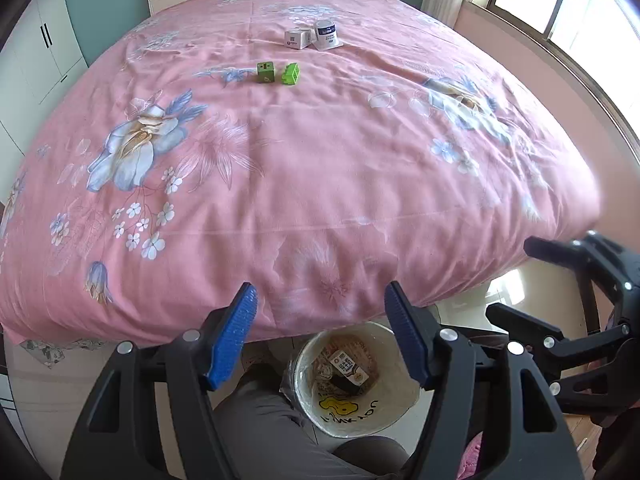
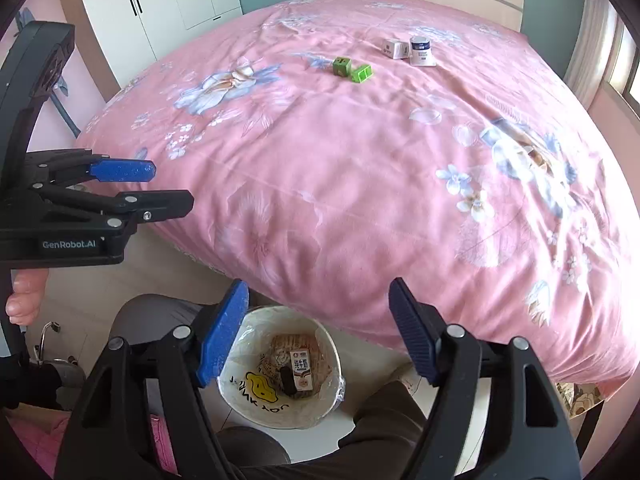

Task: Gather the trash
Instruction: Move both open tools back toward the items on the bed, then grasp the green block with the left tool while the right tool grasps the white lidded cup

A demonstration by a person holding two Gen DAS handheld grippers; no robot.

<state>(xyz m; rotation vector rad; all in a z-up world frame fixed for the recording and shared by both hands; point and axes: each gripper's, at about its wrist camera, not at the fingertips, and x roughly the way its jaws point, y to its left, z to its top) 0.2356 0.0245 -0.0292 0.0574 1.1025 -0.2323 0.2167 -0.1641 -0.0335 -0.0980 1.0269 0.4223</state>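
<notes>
Nearest, the left gripper [image 1: 320, 320] and right gripper [image 2: 316, 320] gape wide, holding nothing, above the lined bin [image 2: 244, 404] containing a milk carton [image 2: 302, 370]. Farther across the pink bed [image 1: 320, 168] lie two green boxes [image 1: 276, 73], then a white box [image 1: 298, 38] touching a yogurt cup [image 1: 328, 35].

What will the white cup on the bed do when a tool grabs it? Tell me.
The white cup looks like a thin, probably empty yogurt pot, so likely light and easily crushed. It stands rim-down on the soft pink quilt, so a push may tip it. It touches the white carton, which may shift too.
</notes>
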